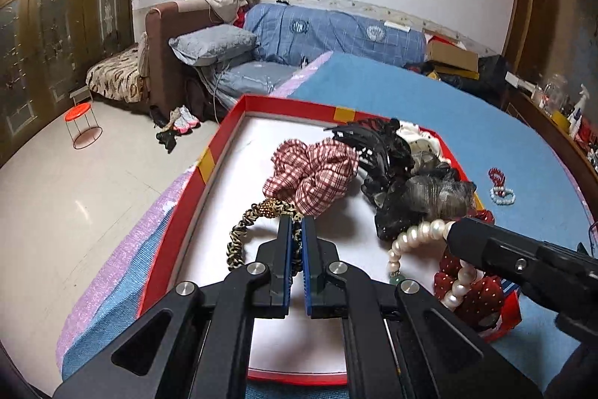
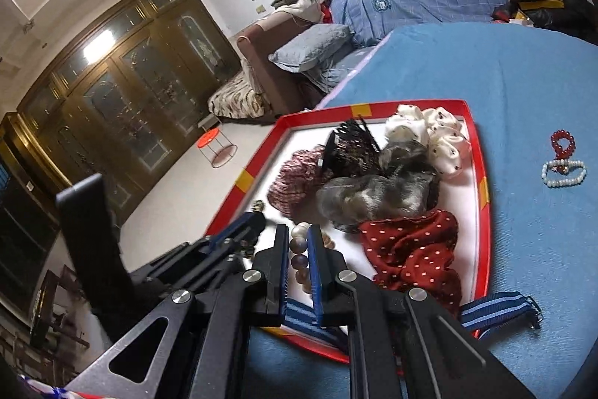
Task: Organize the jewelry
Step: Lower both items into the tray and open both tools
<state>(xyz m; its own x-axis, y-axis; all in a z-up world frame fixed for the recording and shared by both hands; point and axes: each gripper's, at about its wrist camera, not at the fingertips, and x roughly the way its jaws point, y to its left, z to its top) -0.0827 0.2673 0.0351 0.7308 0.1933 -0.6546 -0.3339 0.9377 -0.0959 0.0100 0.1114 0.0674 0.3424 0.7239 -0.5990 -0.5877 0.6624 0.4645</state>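
Worktop [image 1: 392, 92]: blue cloth over it, carrying the tray — and two strays well off to the right, not yet gathered in.
Tray [image 1: 224, 144]: red rim, white floor, yellow tape at the corners; this is plainly the sorting spot, everything soft heaped at its far right end.
Pile: checked scrunchie [image 1: 314, 174], black claw clip [image 1: 373, 141], grey scrunchie [image 1: 433, 193], cream dotted one [image 2: 429, 133] at the back, red dotted one [image 2: 415, 245] nearest — bunched together, touching, leaving the left half of the floor bare for laying pieces out, I'd say.
Strap [image 2: 497, 305]: blue striped, poking out past the tray's near right corner, a metal ring at its end.
Left tongs [image 1: 298, 223]: narrow, pinched on the leopard band [image 1: 239, 234], which loops out to the left on the tray floor — held at one end, likely so it hangs free when lifted.
Right tongs [image 2: 299, 238]: narrow too, closed on the pearl strand [image 1: 407, 238], beads lined up between the fingers; the strand trails over the red scrunchie.
Strays: red bead bracelet [image 2: 562, 141] and white bead bracelet [image 2: 564, 172], touching each other on the cloth.
Writing: none readable on tray or jewelry — the round crests on the far sofa cover are too small to make out.
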